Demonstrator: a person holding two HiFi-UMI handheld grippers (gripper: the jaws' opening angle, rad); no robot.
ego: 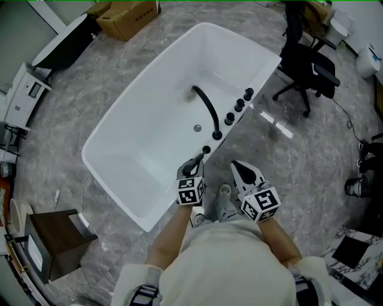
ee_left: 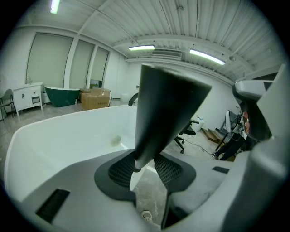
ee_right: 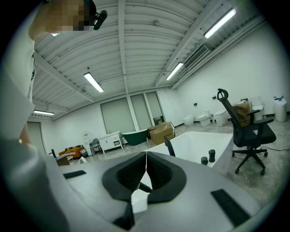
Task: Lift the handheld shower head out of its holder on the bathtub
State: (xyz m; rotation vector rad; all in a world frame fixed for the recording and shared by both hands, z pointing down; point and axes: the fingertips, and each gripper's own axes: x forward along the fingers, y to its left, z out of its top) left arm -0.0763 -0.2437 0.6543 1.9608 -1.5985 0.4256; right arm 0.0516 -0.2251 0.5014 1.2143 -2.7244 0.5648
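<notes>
The black handheld shower head [ee_left: 165, 108] stands upright between the pads of my left gripper [ee_left: 145, 170], which is shut on its narrow lower part. In the head view my left gripper [ego: 192, 169] holds the shower head [ego: 195, 162] just over the near rim of the white bathtub [ego: 119, 173]. A small round black holder [ego: 206, 149] sits on that rim, right beyond it. My right gripper [ego: 239, 169] hovers beside the tub over the floor. Its pads [ee_right: 136, 174] touch each other with nothing between them.
A curved black spout [ego: 206, 107] and three black knobs [ego: 238, 106] line the tub's right rim. A black office chair [ego: 305, 60] stands at the far right, a cardboard box [ego: 128, 15] beyond the tub, a wooden side table [ego: 57, 239] at the near left.
</notes>
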